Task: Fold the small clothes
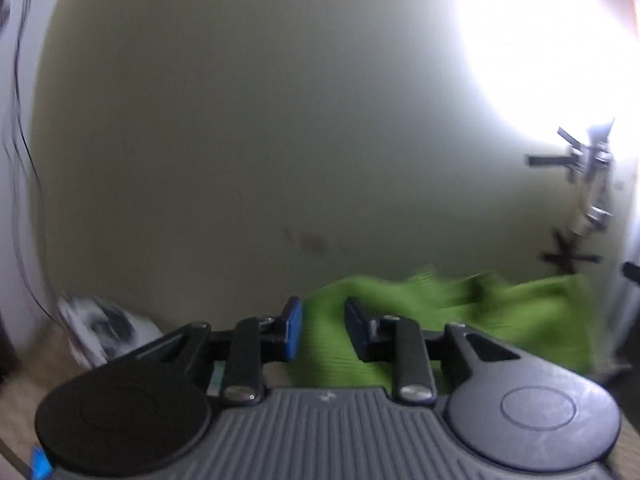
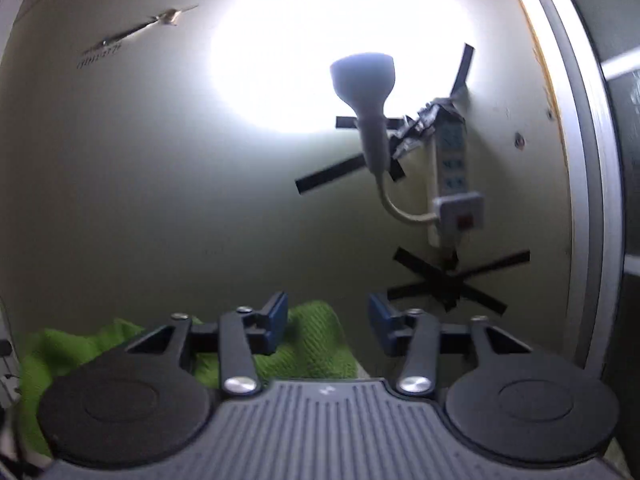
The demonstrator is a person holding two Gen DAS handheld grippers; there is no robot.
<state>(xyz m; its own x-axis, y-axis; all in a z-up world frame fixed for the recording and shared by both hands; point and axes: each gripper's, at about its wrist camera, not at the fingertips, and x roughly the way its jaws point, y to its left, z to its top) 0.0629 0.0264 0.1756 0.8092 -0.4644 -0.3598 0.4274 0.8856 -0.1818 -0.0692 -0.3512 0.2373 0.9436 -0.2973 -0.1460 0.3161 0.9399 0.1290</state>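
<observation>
- Left wrist view: the left tongs (image 1: 322,328) stand spread, with a clear gap between the blue-padded finger and the dark one, and nothing pinched in it.
- The green cloth (image 1: 460,312) lies low in this view, directly ahead of the tongs and running off to their right. It shows through the gap between the fingers, but I cannot tell whether either finger touches it.
- The cloth is rumpled and blurred; its long axis seems to run crosswise, left to right, across the line of the tongs.
- A pale wall (image 1: 240,120) fills the rest of the view, with glare at the upper right, and a white patterned item (image 1: 100,328) sits low to the left, apart from the cloth.
- Right wrist view: the right tongs (image 2: 328,324) are also spread wide and empty.
- Here the green cloth (image 2: 312,344) lies ahead and to the left, its near corner rising between the fingers close to the left one, the rest trailing away under the tool's left side.
- A lamp (image 2: 366,92) and a power strip (image 2: 452,168) are taped to the wall above, well clear of the cloth.
- Judgement: the cloth lies between the two tools, so each holds one end of its crosswise length. The left tongs look better centred over fabric, while the right ones would need to shift left before closing.
</observation>
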